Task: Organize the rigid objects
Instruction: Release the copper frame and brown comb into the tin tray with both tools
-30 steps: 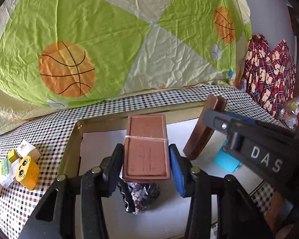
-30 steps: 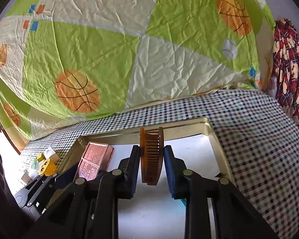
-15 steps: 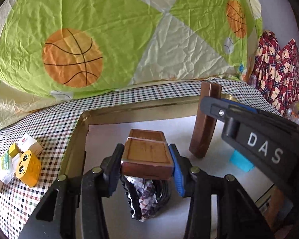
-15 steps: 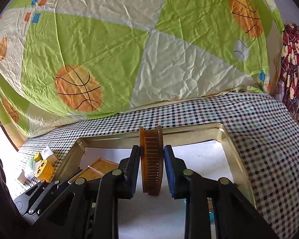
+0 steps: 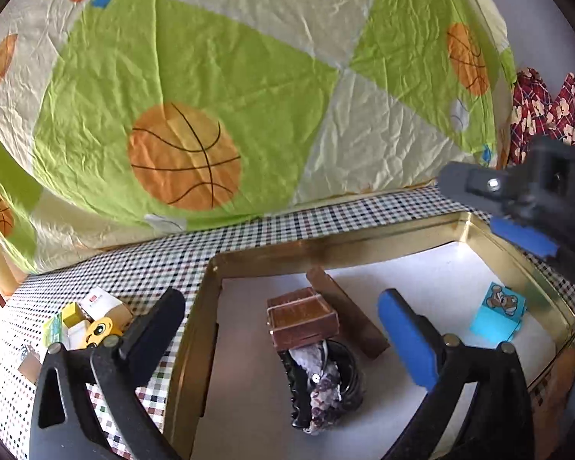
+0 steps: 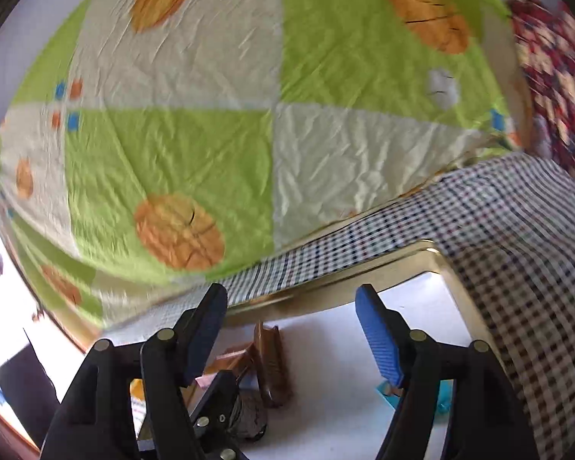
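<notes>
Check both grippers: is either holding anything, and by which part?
Nothing held. Left gripper and right gripper jaws are opening; box and comb lie in the tray.

tray (image 5: 327,250): on the checked cloth (image 5: 142,268), quilt (image 5: 195,88) behind it
box (image 5: 303,316): in the tray, left of middle, its near end propped on the hair clip (image 5: 320,391)
comb (image 5: 347,316): in the tray, just right of the box, touching it
toy block (image 5: 498,316): in the tray, far right, well apart from the comb
small toys (image 5: 86,320): on the cloth, left of the tray
patterned fabric (image 5: 548,103): far right, beyond the tray
</notes>
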`<state>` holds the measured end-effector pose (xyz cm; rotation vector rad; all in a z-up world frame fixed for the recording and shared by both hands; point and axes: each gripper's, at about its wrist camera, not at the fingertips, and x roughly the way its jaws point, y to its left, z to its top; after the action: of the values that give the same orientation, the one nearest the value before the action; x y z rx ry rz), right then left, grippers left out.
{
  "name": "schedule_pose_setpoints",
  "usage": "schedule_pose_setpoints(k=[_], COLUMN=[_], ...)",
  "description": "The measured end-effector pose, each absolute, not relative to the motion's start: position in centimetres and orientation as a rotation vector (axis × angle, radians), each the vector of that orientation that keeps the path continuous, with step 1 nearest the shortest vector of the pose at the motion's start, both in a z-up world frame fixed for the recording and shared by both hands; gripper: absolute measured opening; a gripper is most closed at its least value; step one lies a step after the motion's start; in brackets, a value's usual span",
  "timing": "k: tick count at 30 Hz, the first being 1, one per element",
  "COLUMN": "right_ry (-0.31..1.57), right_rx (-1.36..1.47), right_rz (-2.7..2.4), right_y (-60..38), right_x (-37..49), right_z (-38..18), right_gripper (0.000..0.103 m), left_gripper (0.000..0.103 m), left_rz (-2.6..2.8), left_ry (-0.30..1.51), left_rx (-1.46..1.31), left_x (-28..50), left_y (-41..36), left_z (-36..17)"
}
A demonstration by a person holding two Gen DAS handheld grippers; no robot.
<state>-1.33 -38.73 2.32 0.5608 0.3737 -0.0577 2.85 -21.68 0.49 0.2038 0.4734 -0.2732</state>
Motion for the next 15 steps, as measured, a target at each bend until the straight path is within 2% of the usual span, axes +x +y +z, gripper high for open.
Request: schedule_pose_setpoints(k=[10, 15], right_ry=[0.244, 0.135], right_rx=[0.422, 0.325], right_rz=[-0.339, -0.460], right_y=[-37.5, -35.8], right_x=[-4.4, -6.7], right_z=[3.0, 3.4], right_gripper=[0.076, 0.085], left_gripper=[0.102, 0.102], left_rz=[-0.274, -0.267], left_ry=[0.490, 0.477], left_rx=[0.107, 0.068], left_x=[2.8, 2.3], left_y=[-20.0, -18.7], left_z=[0.7, 0.7])
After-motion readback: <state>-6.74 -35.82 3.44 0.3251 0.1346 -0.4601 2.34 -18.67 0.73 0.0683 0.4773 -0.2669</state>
